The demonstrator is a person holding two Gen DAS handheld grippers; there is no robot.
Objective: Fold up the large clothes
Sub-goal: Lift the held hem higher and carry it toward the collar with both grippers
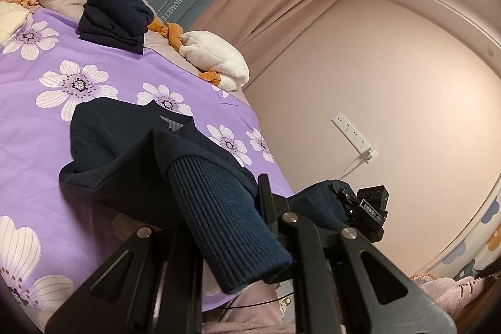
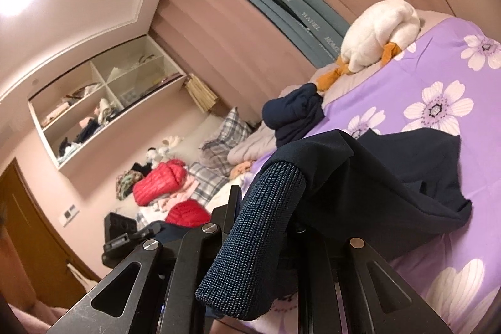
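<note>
A dark navy jacket (image 1: 125,140) lies on the purple flowered bedspread (image 1: 34,121), collar toward the far side. My left gripper (image 1: 231,208) is shut on one ribbed knit cuff (image 1: 225,218) and holds that sleeve up off the bed. My right gripper (image 2: 266,208) is shut on the other ribbed cuff (image 2: 260,233), with the jacket body (image 2: 391,177) draped behind it. The right gripper also shows in the left wrist view (image 1: 363,208), at the bed's edge with navy cloth in it.
A folded navy garment (image 1: 116,14) and a white plush duck (image 1: 216,58) lie at the far side of the bed. Pillows, red jackets (image 2: 156,180) and loose clothes lie at the head end. An open wall shelf (image 2: 103,102), curtains and a wall socket (image 1: 353,133) surround the bed.
</note>
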